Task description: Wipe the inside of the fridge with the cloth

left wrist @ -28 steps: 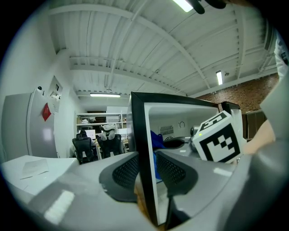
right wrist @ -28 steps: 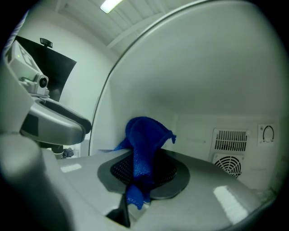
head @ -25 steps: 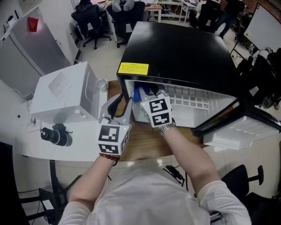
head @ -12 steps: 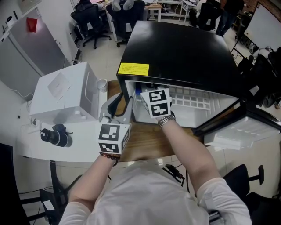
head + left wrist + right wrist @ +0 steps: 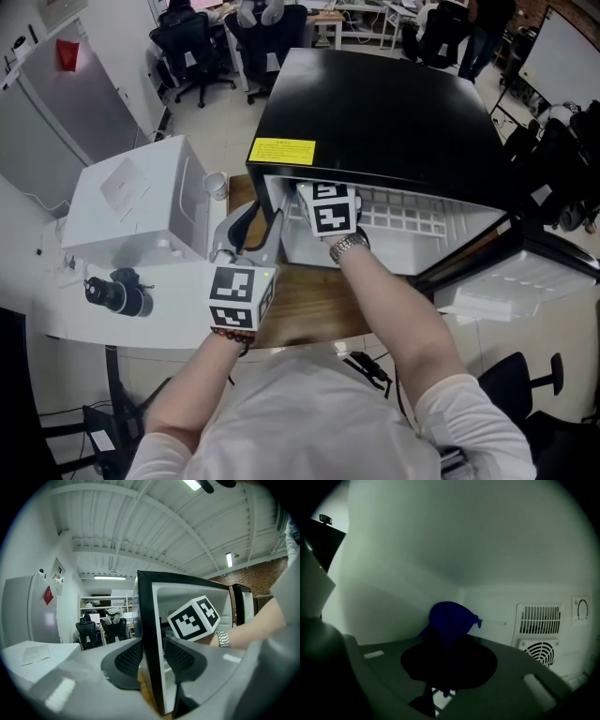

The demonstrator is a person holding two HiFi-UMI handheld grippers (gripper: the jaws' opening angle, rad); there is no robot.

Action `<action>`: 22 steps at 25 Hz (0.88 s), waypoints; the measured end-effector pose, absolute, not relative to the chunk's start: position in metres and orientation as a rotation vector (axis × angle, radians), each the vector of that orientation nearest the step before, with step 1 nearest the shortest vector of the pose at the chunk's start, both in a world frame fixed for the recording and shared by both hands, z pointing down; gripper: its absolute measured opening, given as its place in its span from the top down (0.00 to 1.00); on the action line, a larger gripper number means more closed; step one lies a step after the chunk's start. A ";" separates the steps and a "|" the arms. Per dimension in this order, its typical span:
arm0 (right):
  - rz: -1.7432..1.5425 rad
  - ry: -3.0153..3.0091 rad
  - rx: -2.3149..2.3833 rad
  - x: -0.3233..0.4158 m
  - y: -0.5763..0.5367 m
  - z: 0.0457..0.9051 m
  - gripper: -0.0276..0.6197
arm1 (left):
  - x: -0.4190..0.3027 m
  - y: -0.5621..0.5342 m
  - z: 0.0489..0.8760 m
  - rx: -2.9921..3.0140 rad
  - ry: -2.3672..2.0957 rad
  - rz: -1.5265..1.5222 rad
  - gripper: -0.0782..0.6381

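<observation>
Head view: at the left, the left gripper [image 5: 247,225] straddles the front edge of the black fridge's [image 5: 394,103] left wall. Its jaws have just been opening and sit loose round that edge. Further right, the right gripper [image 5: 449,665] reaches inside the fridge, clenched on the bunched blue cloth [image 5: 450,618], near the white interior's rear corner

Head view: bright, even overhead light; faint sheen on the black fridge [image 5: 375,103]; sharp.
Left gripper view: bright; glare from ceiling tube lights [image 5: 228,558]; fisheye bending, black corners; foreground soft.
Right gripper view: dim, greenish; cloth [image 5: 450,620] almost a silhouette; dark vignette.
</observation>
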State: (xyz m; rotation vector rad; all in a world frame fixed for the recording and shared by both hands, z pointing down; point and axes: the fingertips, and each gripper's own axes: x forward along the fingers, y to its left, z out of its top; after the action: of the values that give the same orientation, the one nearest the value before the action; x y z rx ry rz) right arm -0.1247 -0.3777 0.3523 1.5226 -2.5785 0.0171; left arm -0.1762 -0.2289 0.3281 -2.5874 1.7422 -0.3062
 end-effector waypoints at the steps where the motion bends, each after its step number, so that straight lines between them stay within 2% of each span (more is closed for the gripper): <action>1: 0.021 -2.570 1.531 -0.123 -0.380 0.353 0.84 | -0.176 -0.229 0.328 -2.587 1.742 -0.307 0.70; 22: 0.151 -2.470 1.708 -0.074 -0.411 0.358 0.84 | -0.177 -0.233 0.331 -2.568 1.733 -0.344 0.69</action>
State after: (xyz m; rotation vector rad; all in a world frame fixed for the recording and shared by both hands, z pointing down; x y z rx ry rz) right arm -0.0745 -0.4110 0.3579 1.7078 -2.4697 0.1507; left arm -0.1773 -0.2327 0.3310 -2.5682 1.7328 -0.3441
